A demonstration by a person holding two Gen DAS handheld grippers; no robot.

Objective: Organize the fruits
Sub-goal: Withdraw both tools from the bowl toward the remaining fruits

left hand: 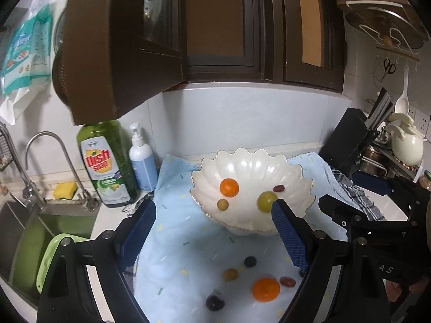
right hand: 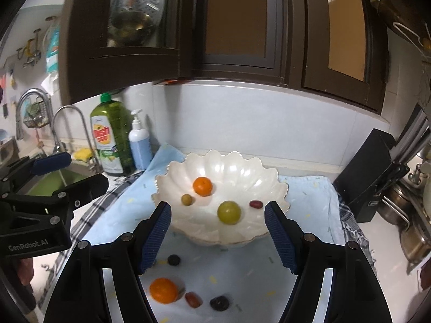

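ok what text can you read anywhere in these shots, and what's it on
"Dish Soap": label of the green bottle, soft but legible.
"GenRobot.AI": body of the left tool, in the right wrist view.
"AS": body of the right tool, in the left wrist view, cut off.
Smaller print on the bottle label: too small to read.
Print on the hanging teal packets: too blurred to read.
The pump bottle: no legible text.

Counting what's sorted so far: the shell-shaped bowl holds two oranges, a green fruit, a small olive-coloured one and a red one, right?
Not quite. The shell-shaped bowl holds one orange; the second orange lies on the blue cloth, as the right wrist view shows. The rest is right.
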